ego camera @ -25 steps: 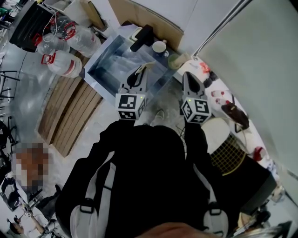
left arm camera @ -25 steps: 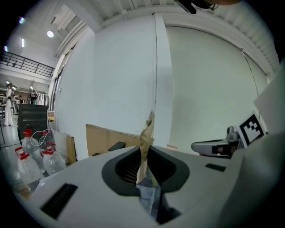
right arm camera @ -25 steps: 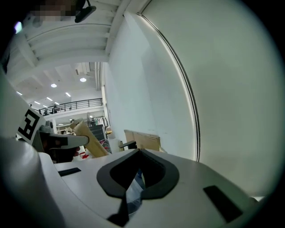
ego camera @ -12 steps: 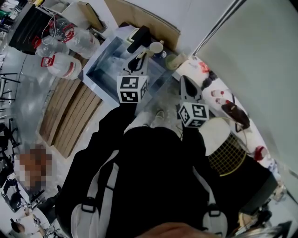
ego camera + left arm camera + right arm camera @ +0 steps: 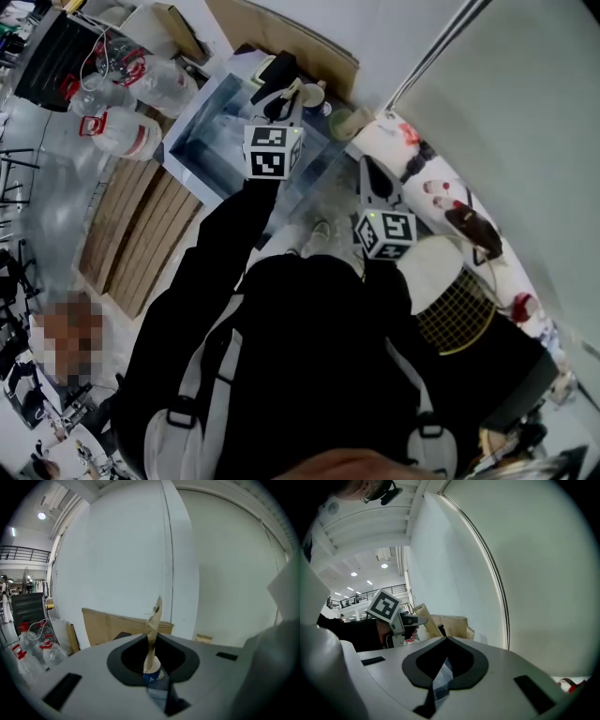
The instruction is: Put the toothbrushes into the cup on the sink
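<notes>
Toothbrush [image 5: 152, 630], tan, clamped upright in our left gripper [image 5: 152, 679] over the far edge of the sink [image 5: 211, 127], close by the cup [image 5: 316, 95] but not yet inside; our right gripper [image 5: 440, 674] sits nearer us, clenched on nothing.

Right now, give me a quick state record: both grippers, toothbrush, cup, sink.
left gripper: shut on toothbrush, reached out over the sink, close beside the cup
right gripper: shut, empty, to the right of the sink
toothbrush: tan, sticks up from the left jaws; whether its lower end is inside the cup cannot be told
cup: white, upright at the sink's far rim
other toothbrushes: none made out
</notes>
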`<move>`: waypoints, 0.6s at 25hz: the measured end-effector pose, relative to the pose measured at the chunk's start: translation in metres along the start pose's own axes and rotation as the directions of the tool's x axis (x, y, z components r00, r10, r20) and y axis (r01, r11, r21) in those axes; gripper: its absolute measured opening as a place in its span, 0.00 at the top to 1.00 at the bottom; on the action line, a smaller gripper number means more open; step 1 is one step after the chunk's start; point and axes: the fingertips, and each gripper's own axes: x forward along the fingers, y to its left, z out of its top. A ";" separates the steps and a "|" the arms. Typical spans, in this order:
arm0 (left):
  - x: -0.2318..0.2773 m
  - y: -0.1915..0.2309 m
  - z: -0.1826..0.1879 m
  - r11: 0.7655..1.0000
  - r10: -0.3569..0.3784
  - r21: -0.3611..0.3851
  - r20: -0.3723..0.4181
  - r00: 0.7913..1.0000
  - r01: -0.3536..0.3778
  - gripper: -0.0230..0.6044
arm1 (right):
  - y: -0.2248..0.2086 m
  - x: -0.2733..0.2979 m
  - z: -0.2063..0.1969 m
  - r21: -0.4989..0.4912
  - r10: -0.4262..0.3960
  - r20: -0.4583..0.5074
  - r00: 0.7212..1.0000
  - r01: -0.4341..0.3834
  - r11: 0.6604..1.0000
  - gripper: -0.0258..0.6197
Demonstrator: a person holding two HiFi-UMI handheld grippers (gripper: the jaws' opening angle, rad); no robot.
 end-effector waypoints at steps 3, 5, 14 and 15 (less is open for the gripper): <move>0.014 0.001 -0.009 1.000 -0.004 0.003 -0.030 1.000 0.005 0.89 | -0.003 0.000 -0.002 0.006 -0.006 -0.006 1.000 0.006 1.000 0.96; 0.020 0.001 -0.012 1.000 -0.007 0.011 -0.048 0.999 0.008 0.89 | -0.004 -0.001 -0.003 0.006 -0.007 -0.010 1.000 0.007 1.000 0.96; 0.053 -0.002 -0.042 0.999 -0.026 0.025 -0.142 0.990 0.030 0.89 | -0.013 0.003 -0.009 0.007 -0.011 -0.018 1.000 0.012 1.000 0.96; 0.056 -0.003 -0.045 0.999 -0.026 0.028 -0.154 0.988 0.031 0.89 | -0.014 0.003 -0.009 0.005 -0.013 -0.018 1.000 0.013 1.000 0.96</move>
